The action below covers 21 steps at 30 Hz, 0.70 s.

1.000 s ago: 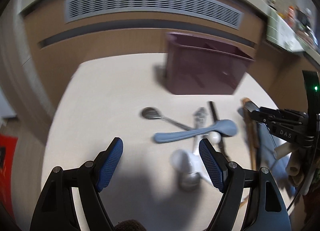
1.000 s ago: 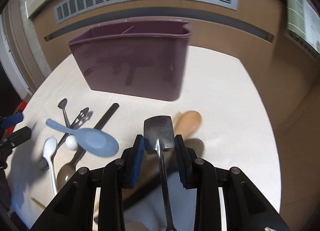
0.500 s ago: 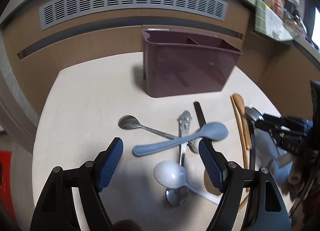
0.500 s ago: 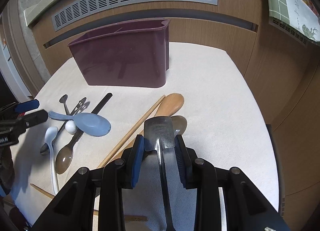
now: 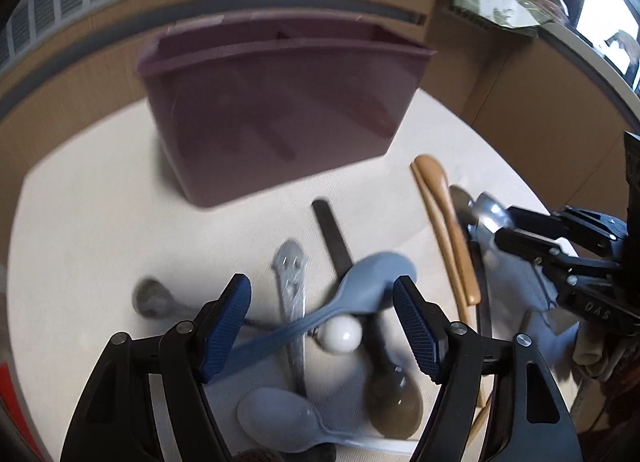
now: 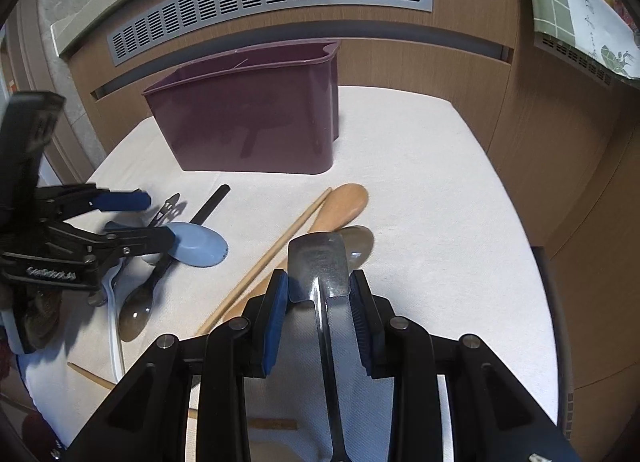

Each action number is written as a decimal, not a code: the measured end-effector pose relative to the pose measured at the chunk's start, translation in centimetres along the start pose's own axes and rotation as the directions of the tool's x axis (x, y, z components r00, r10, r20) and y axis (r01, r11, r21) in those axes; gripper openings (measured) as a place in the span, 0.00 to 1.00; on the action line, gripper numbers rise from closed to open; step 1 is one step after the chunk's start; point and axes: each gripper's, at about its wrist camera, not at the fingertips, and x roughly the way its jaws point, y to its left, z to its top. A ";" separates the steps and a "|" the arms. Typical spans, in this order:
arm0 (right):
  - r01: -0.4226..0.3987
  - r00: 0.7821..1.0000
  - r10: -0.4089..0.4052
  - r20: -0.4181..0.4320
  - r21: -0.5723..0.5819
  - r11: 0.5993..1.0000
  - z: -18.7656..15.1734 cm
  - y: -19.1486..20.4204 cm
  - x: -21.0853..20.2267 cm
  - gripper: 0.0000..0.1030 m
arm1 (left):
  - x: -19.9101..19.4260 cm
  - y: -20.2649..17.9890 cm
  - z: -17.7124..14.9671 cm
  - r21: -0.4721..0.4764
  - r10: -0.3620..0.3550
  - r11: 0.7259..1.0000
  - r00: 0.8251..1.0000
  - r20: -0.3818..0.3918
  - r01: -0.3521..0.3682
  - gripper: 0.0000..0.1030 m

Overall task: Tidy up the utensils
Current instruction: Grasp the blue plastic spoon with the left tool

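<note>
Right tool point(image 6: 318, 291) gripping metal spatula point(image 6: 318, 268)

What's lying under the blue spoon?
Under the blue spoon lie a cut-out metal handle, a black handle and a thin metal spoon; a white ball end shows beside it. Their crossing points are covered.

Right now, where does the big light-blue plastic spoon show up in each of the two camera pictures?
Left wrist view: the light-blue plastic spoon lies at lower centre, between the left gripper fingers, whose jaws are closing.
Right wrist view: it lies at middle left, beside that gripper.
Shared landmark: the dark purple plastic bin stands behind it in both.
</note>
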 end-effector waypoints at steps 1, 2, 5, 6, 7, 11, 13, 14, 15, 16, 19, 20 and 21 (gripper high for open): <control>0.004 1.000 -0.004 0.001 0.002 1.000 -0.1 -0.2 -0.1 0.27 | -0.4 0.0 -0.4 -0.004 -0.002 1.000 1.000 0.010 0.002 0.70; 0.007 1.000 -0.007 0.000 0.006 1.000 -0.1 -0.3 0.0 0.27 | -0.8 0.0 -0.7 -0.007 -0.001 1.000 1.000 0.018 0.001 0.70; 0.008 1.000 -0.008 -0.006 0.016 1.000 -0.1 -0.7 0.3 0.28 | -2.2 -0.4 -2.1 -0.027 -0.032 0.999 0.999 0.003 0.032 0.70; 0.007 1.000 -0.006 -0.009 0.017 1.000 -0.1 -0.6 0.4 0.28 | -2.3 -0.7 -2.6 -0.034 -0.055 0.998 0.998 -0.016 0.055 0.70; 0.003 1.000 -0.003 -0.010 0.019 1.000 -0.1 -0.6 0.5 0.28 | -2.4 -1.0 -2.9 -0.034 -0.069 0.997 0.997 -0.031 0.067 0.70; -0.012 1.000 0.012 -0.005 0.014 1.000 0.0 -0.1 0.5 0.28 | -3.5 -2.7 -3.8 0.034 -0.045 0.998 0.999 -0.016 0.045 0.70; -0.012 1.000 0.012 -0.003 0.007 1.000 0.0 0.0 0.3 0.28 | -3.9 -3.0 -3.5 0.066 -0.016 0.998 1.000 0.014 0.015 0.68; -0.010 1.000 0.010 -0.003 0.006 1.000 0.0 0.0 0.3 0.28 | -4.1 -3.2 -3.1 0.080 -0.001 0.997 1.000 0.027 -0.001 0.68; -0.009 1.000 0.009 -0.003 0.005 1.000 0.0 0.0 0.2 0.28 | -4.0 -3.3 -2.7 0.089 0.003 0.996 1.000 0.031 -0.006 0.66; -0.007 1.000 0.007 -0.002 0.005 1.000 0.0 -0.1 0.1 0.28 | -4.0 -3.4 -2.1 0.104 0.005 0.995 0.999 0.035 -0.008 0.65; -0.005 1.000 0.005 -0.005 0.006 1.000 -0.1 -0.2 0.1 0.28 | -3.0 -4.4 -0.9 0.177 -0.010 0.984 1.000 0.006 0.009 0.59; -0.005 1.000 0.006 -0.008 0.006 1.000 -0.2 -0.2 0.1 0.28 | -2.6 -4.5 -0.6 0.196 -0.010 0.981 1.000 -0.013 0.012 0.55; -0.006 1.000 0.006 -0.010 0.006 1.000 -0.2 -0.2 0.2 0.28 | -1.9 -4.8 -0.3 0.218 -0.002 0.976 0.999 -0.040 0.011 0.48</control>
